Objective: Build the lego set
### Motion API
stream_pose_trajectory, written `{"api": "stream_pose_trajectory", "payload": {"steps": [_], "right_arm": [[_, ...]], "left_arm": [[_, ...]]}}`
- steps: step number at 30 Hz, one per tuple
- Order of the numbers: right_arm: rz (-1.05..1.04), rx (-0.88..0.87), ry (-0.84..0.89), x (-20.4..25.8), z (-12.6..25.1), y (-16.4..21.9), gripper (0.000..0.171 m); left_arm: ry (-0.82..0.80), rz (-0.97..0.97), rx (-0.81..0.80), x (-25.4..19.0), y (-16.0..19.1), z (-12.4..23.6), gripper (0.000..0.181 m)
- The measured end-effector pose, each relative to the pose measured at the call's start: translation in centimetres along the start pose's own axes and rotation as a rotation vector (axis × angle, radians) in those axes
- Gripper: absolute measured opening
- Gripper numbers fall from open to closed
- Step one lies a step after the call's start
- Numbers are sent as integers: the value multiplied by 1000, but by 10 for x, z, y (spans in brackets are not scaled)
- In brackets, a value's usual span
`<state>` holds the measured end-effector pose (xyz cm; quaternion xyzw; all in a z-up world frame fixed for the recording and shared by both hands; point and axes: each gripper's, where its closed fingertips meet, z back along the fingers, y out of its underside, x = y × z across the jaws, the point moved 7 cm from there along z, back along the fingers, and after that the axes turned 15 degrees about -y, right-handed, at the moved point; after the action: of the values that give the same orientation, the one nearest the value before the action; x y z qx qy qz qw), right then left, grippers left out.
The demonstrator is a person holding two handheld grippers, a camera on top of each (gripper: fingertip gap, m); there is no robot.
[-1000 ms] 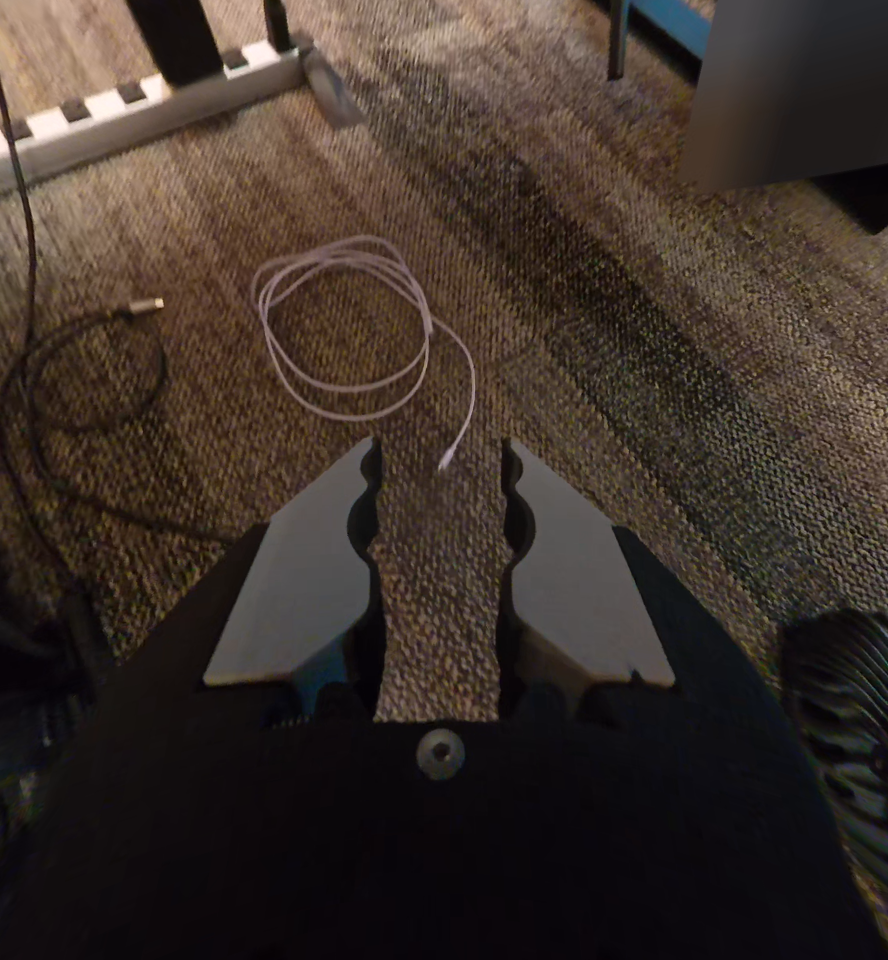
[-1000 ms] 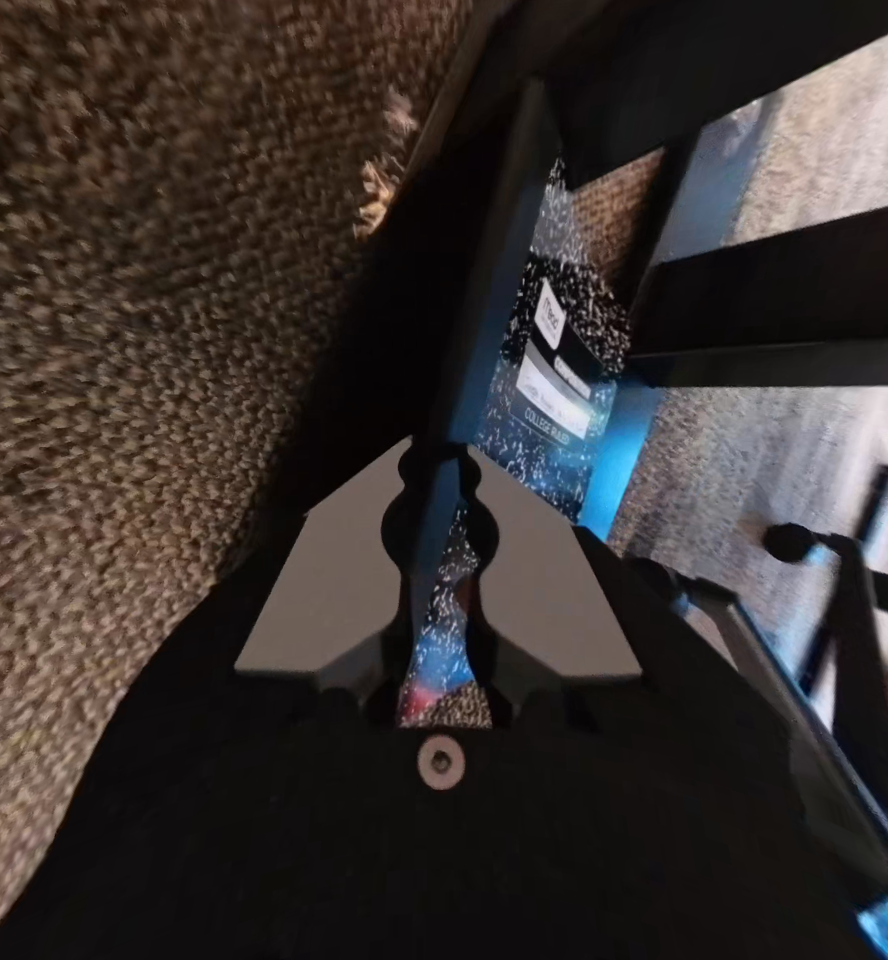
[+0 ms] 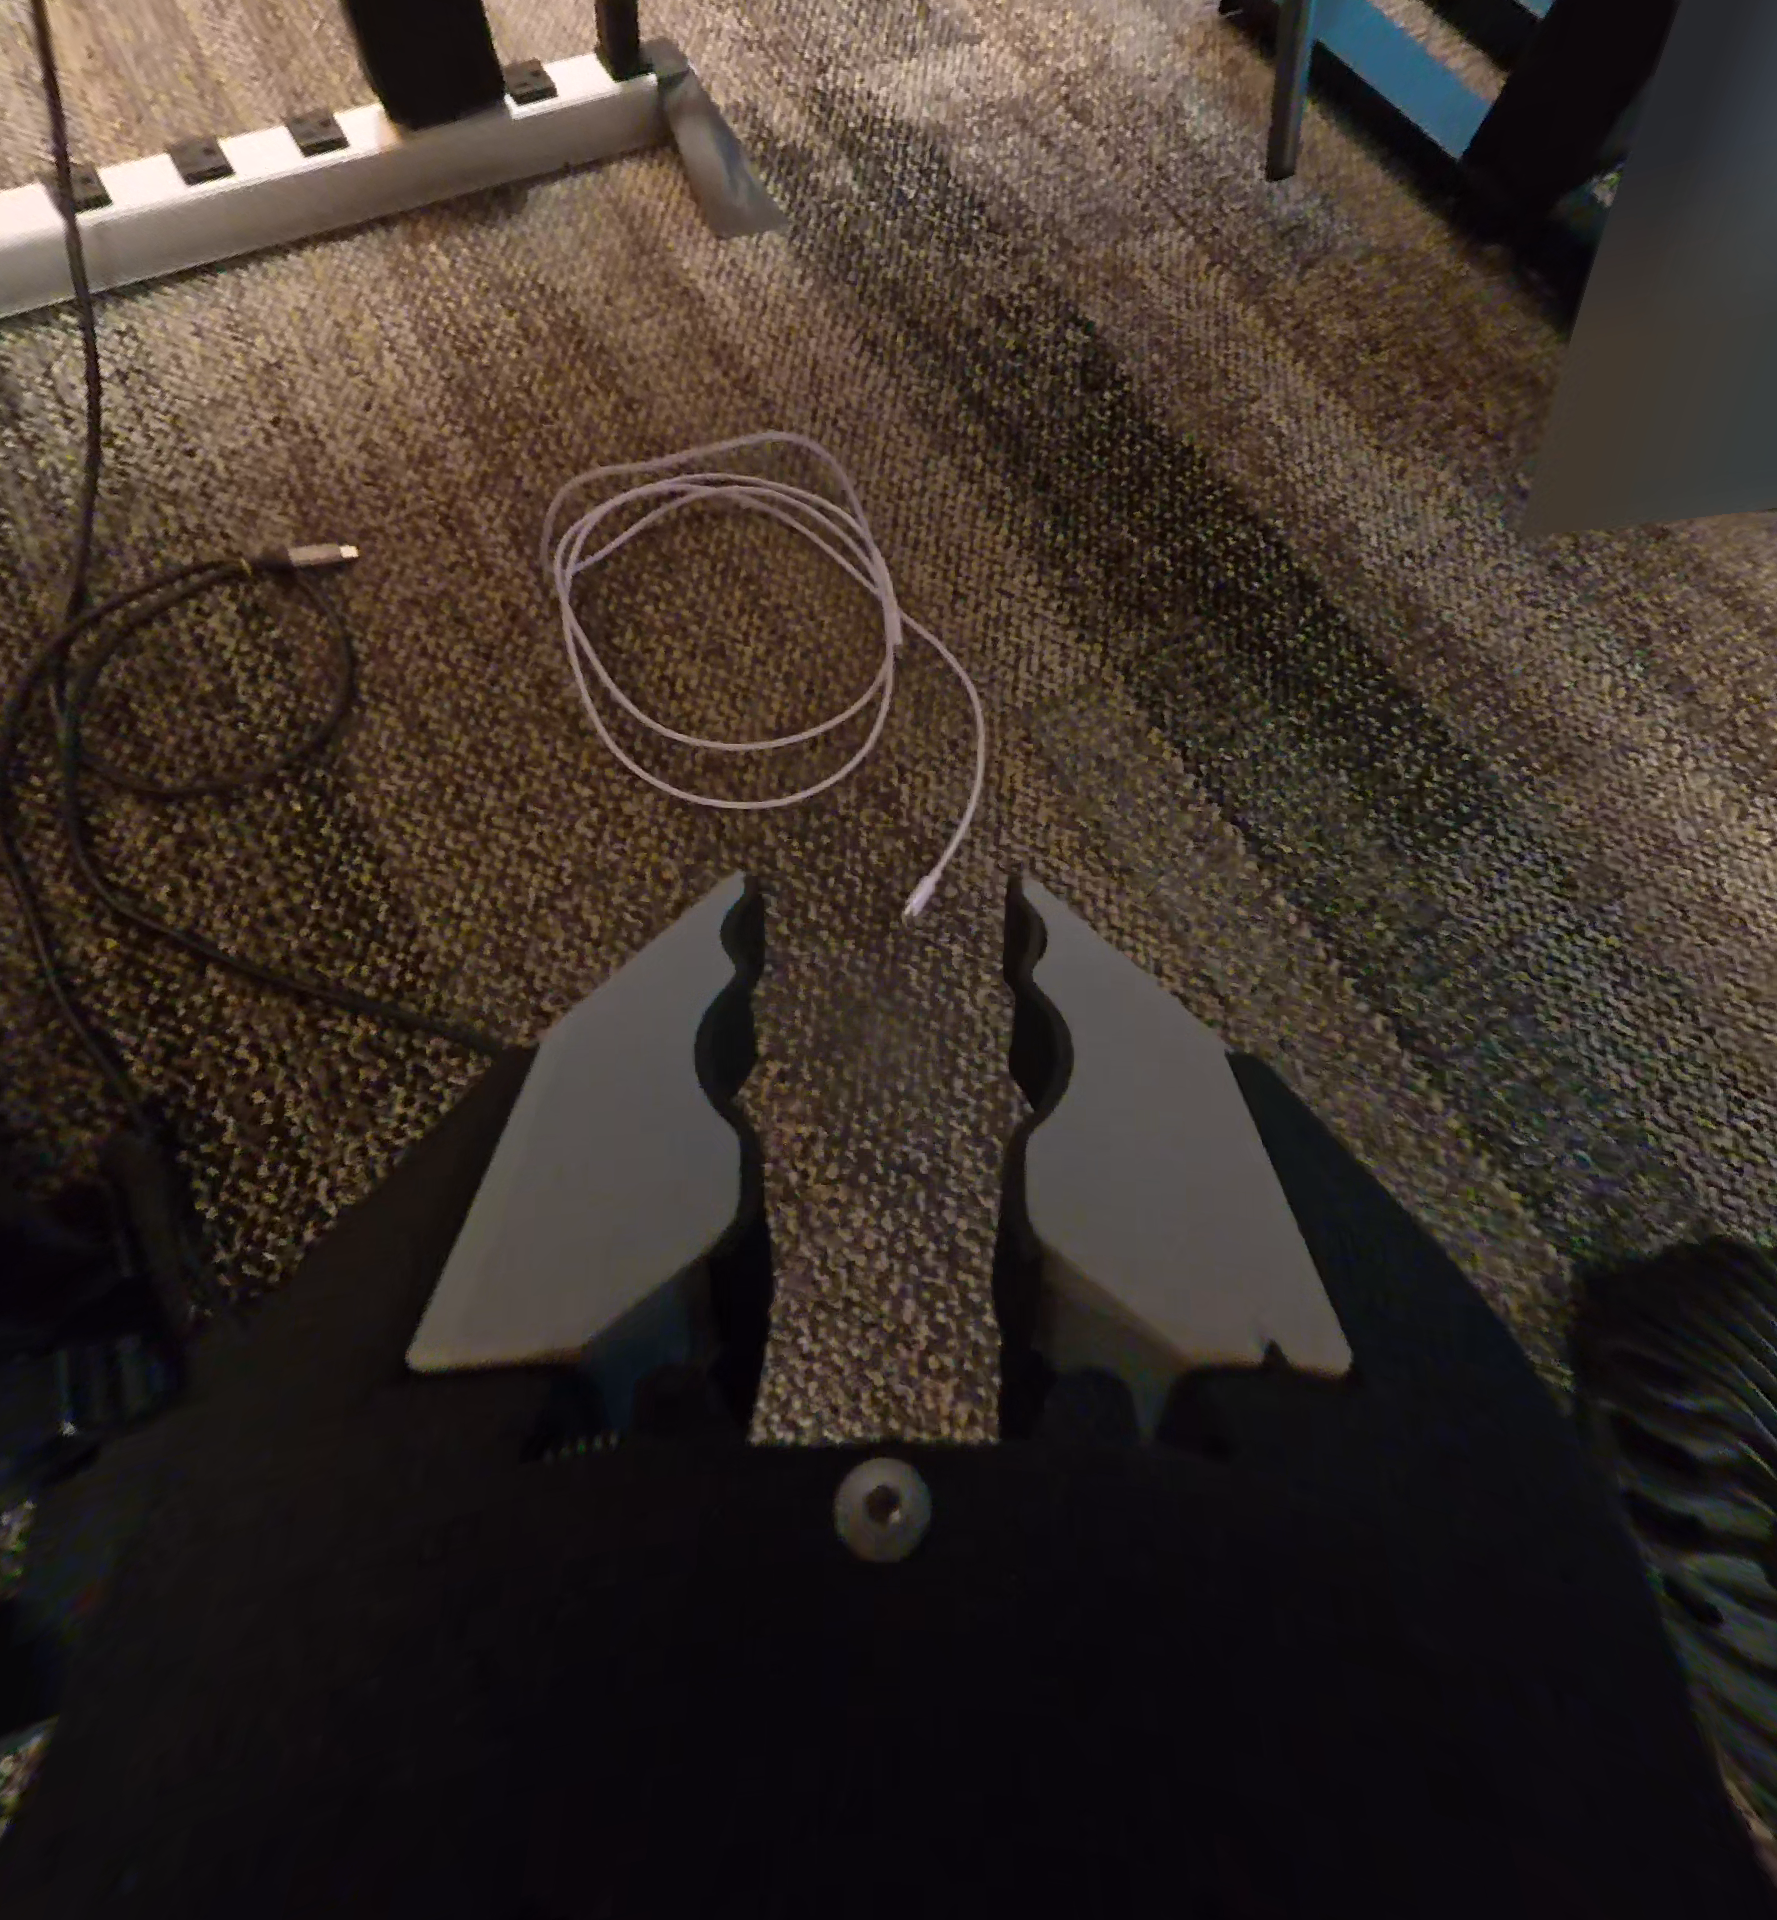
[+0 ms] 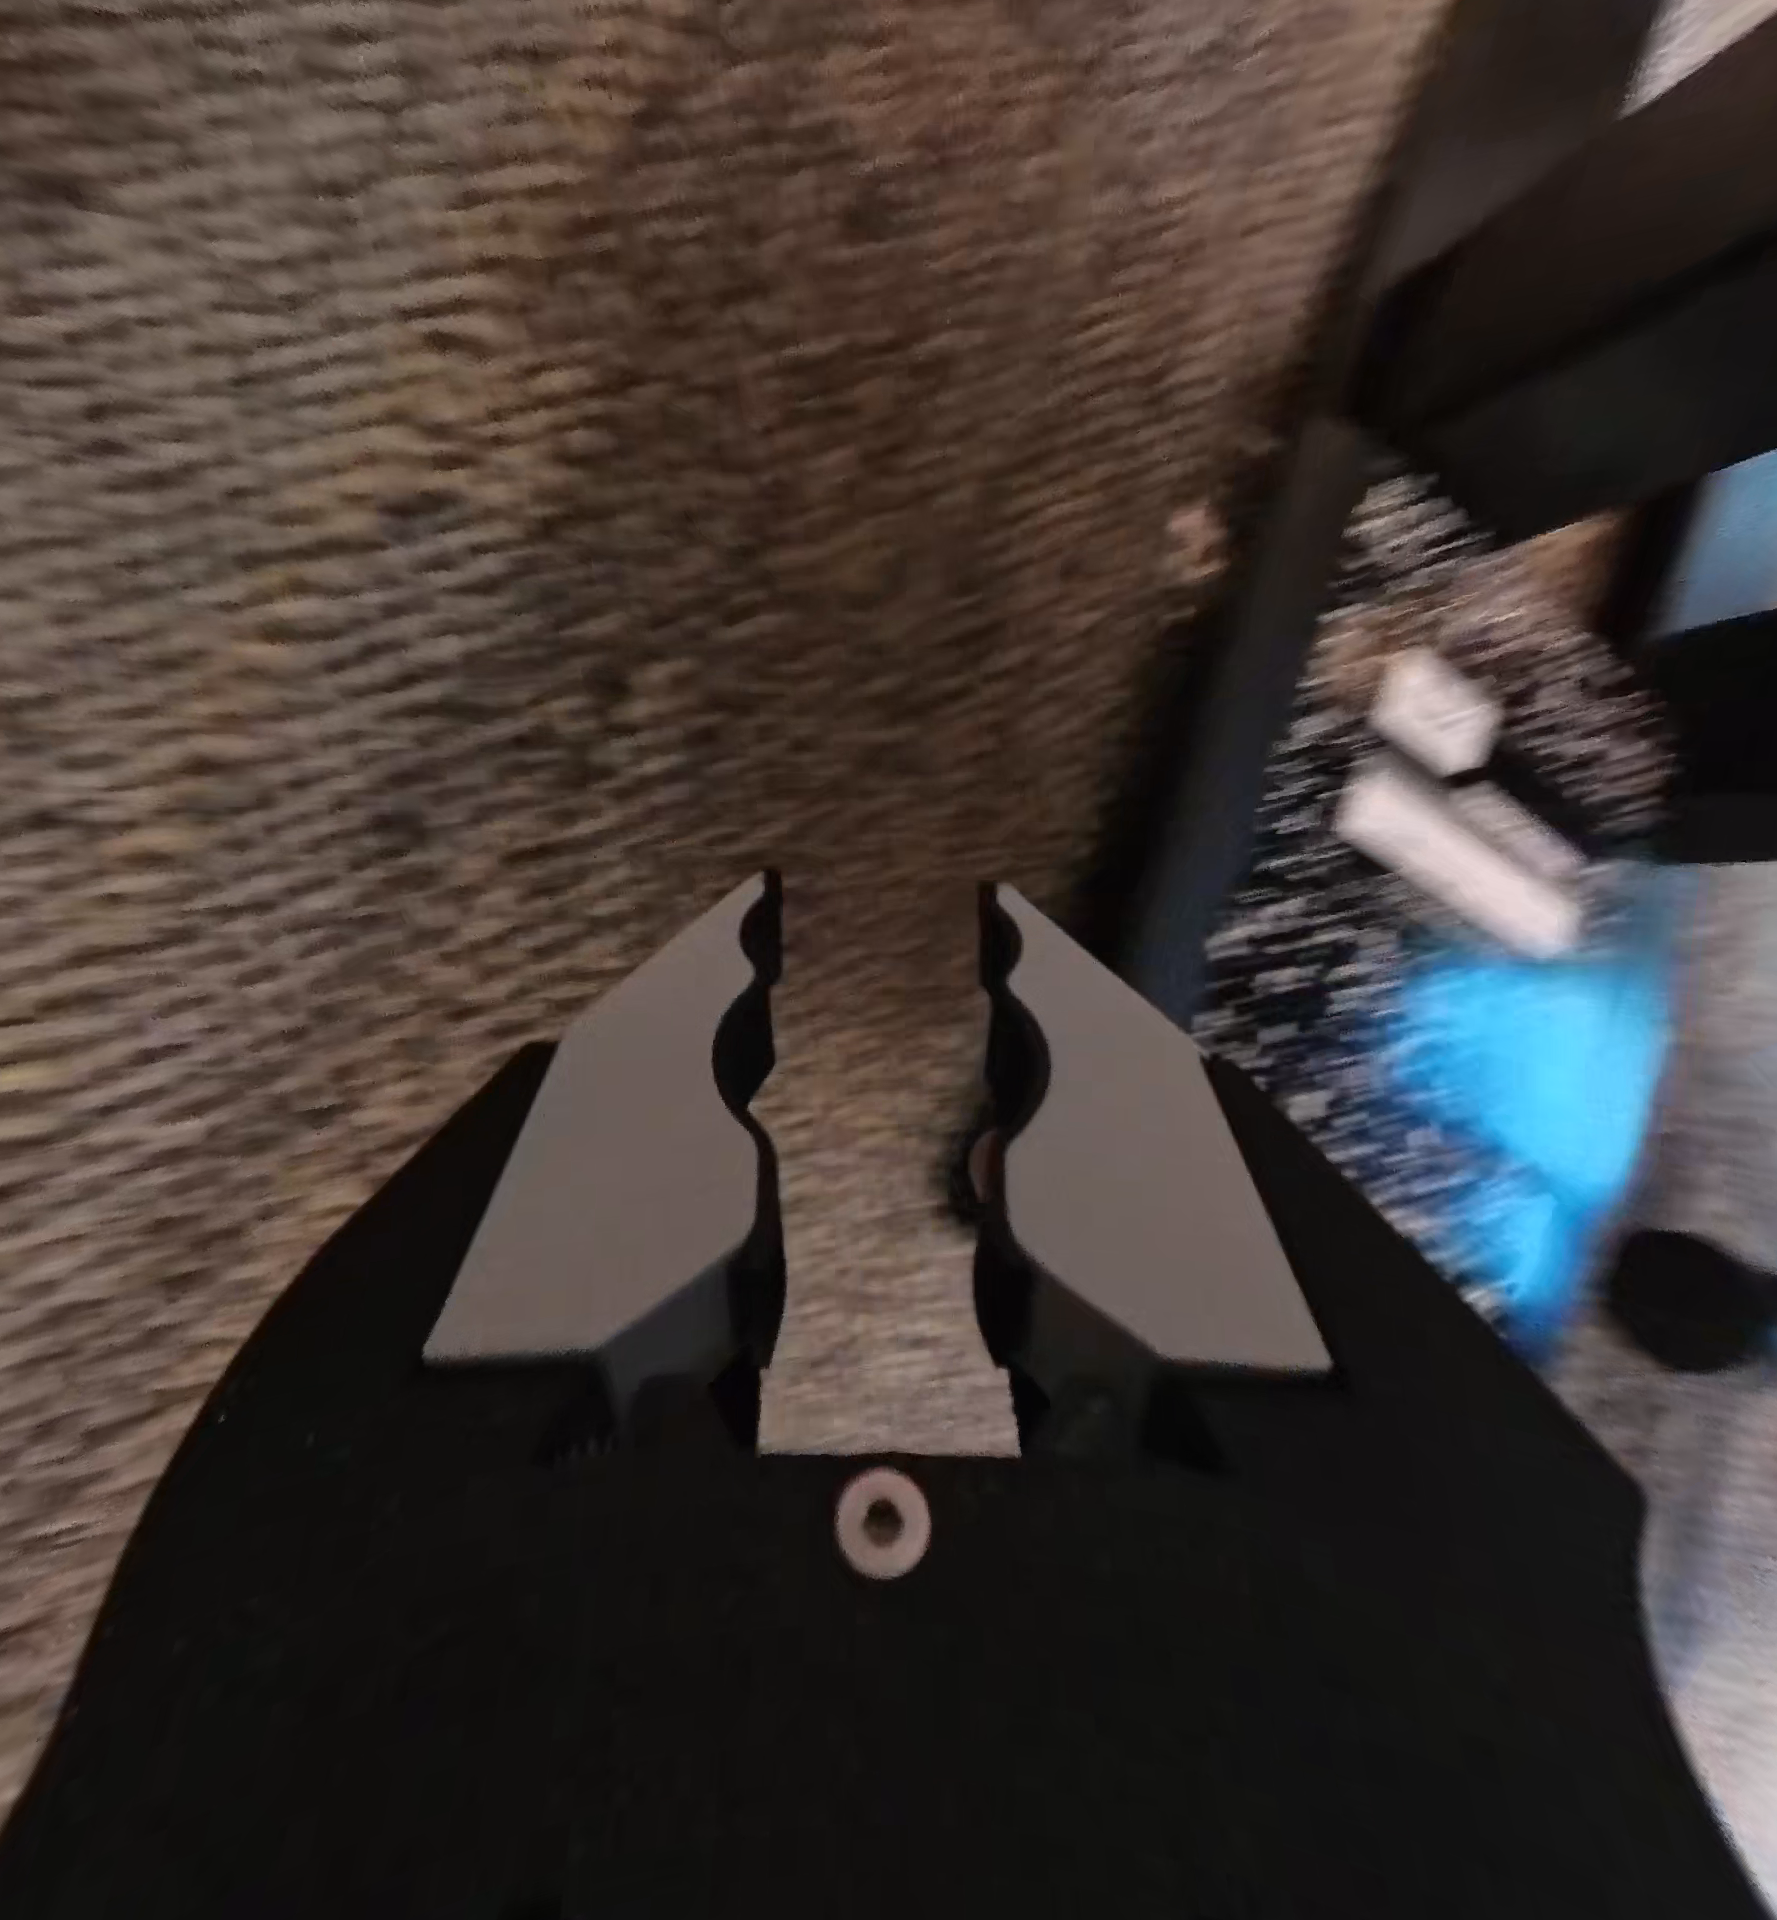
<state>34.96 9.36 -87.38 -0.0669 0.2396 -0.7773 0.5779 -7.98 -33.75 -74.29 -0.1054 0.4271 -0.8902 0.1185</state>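
Since no lego piece shows in either view, the build looks not yet begun; the left tool [image 3: 884,899] hangs parted and empty above the carpet [image 3: 1227,644] near a white cable [image 3: 728,644]; the right tool [image 4: 879,899] gapes empty too; next, finding the set.

One white cable [image 3: 749,665], one black cable [image 3: 167,665], one power strip [image 3: 271,187], one speckled notebook [image 4: 1424,831]

The left gripper [image 3: 882,904] points downward, its two grey fingers [image 3: 614,1143] spread apart with nothing between them. The right gripper [image 4: 879,904] also points downward; its jaws stand parted and hold nothing. Its view is blurred.
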Motion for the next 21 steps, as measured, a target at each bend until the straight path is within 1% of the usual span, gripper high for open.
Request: {"api": "stream_pose_trajectory", "payload": {"steps": [1, 4, 6, 9, 11, 15, 21], "right_arm": [[-19, 2, -23, 12, -4, 4, 35], [-48, 5, -47, 40, -11, 15, 38], [-93, -4, -57, 52, -11, 20, 43], [-171, -23, -71, 67, -4, 26, 51], [-224, -25, -103, 81, 5, 34, 53], [-293, 12, -180, 128, 42, 70, 53], [-408, 72, -247, 205, 119, 125, 53]], "left_arm": [[-3, 3, -2, 2, 1, -2, 44], [-11, 19, 1, 8, 4, -10, 45], [-13, 40, 11, 11, 5, -15, 45], [-10, 50, 13, 11, 3, -21, 45], [-7, 39, 4, 9, 0, -24, 46], [8, 38, -9, 4, -5, -27, 46], [31, 13, -18, -7, -10, -30, 46]]}}
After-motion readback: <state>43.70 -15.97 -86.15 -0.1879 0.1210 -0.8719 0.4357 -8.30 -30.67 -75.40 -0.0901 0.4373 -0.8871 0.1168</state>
